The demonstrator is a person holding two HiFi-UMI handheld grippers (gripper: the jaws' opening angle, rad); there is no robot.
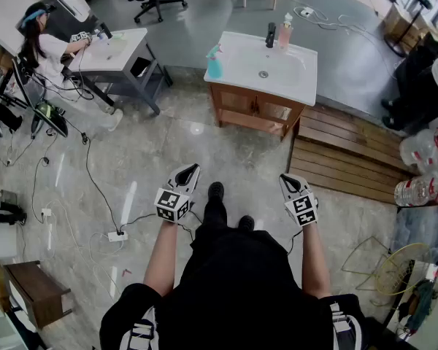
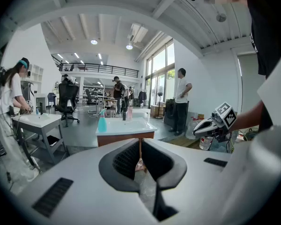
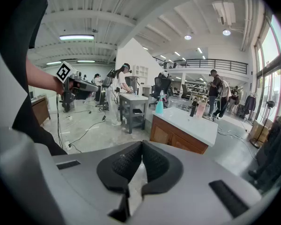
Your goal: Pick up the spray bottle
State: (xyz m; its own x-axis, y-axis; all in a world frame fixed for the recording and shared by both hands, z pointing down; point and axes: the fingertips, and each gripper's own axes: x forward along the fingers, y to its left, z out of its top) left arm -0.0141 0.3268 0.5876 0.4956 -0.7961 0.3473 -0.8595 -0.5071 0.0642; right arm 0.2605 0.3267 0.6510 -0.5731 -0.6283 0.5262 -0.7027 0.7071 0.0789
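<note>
Grey floor (image 1: 204,148); wooden sink counter (image 1: 237,53) bears one spray bottle (image 1: 214,64); left tool (image 1: 191,169), right tool (image 1: 289,179) both closed, empty.

The spray bottle (image 1: 214,64) stands at the left edge of the washstand (image 1: 237,55), a soap bottle (image 1: 285,33) at its back. A table (image 1: 128,46) stands left of it, wooden planks (image 1: 343,152) right.
</note>
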